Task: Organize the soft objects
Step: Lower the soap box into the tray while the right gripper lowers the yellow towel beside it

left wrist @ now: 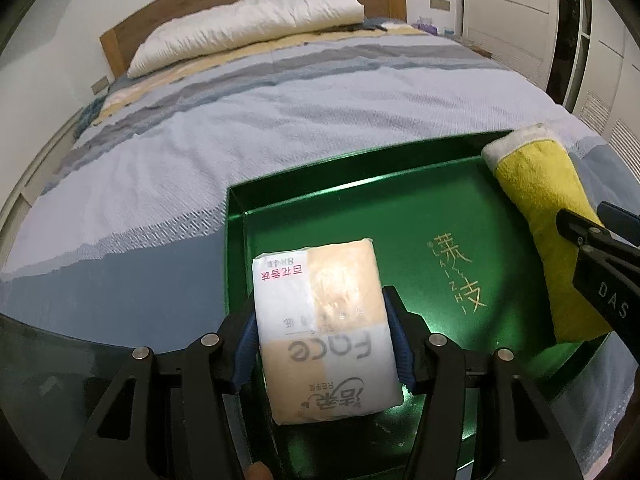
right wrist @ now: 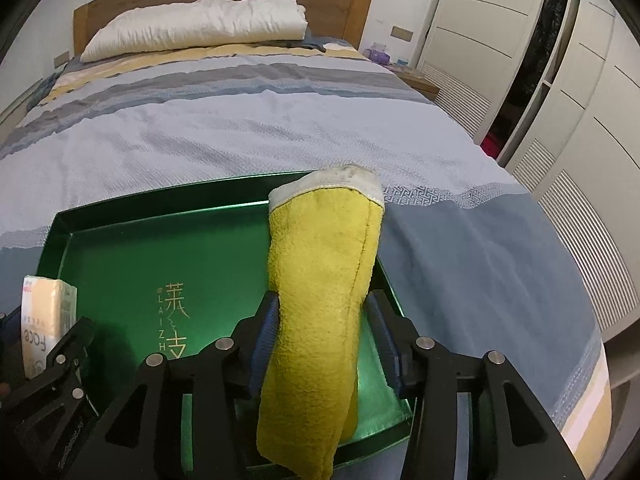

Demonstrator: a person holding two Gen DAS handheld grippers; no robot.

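Left gripper (left wrist: 322, 342) clamps tissue pack (left wrist: 322, 320) over left part of green tray (left wrist: 280, 200); pack's lower end hides tray floor. Right wrist view shows only pack's edge (right wrist: 44, 320), cut off at frame. Right gripper (right wrist: 320, 340) squeezes rolled yellow towel (right wrist: 320, 288) above tray's right rim (right wrist: 390, 280); towel's tip hangs past near rim. Tray sits on bed (right wrist: 240, 128).

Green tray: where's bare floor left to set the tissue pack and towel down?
Green tray floor is bare through the middle, around the gold lettering, between the tissue pack at left and the yellow towel at right. The right rim is crowded.
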